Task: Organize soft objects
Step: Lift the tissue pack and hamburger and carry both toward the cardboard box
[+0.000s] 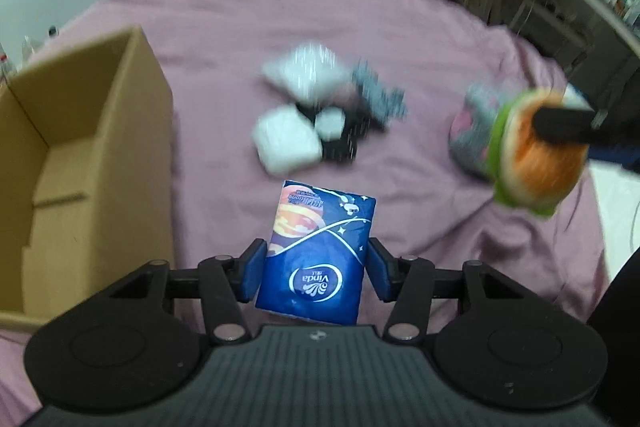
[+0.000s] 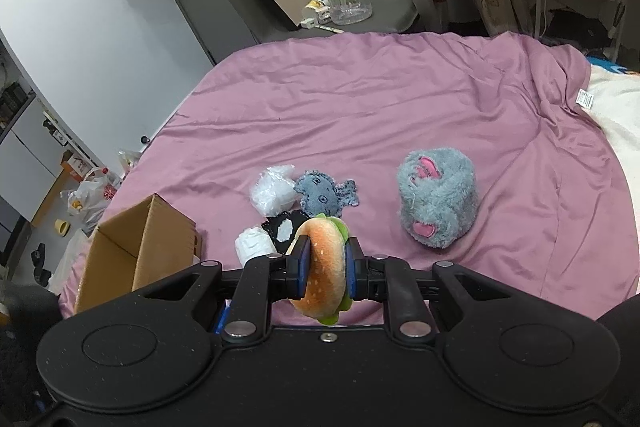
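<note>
L gripper [image 1: 315, 273] has a blue tissue pack [image 1: 318, 251] between its pads, clamped on both sides, w/ an open cardboard box [image 1: 86, 163] just to its left on the pink bedsheet [image 2: 360, 107]. R gripper [image 2: 326, 265] is squeezed tight on a plush burger [image 2: 324, 267], held above the sheet. Beyond it lie white bundles [image 2: 272, 193], a small grey plush [image 2: 324, 193] & a big grey fuzzy toy [image 2: 438, 205] off to the right.

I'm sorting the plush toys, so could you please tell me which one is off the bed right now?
The burger plush: the right tool holds it clamped above the sheet, while the big grey plush and the small grey one lie on the bed.
</note>
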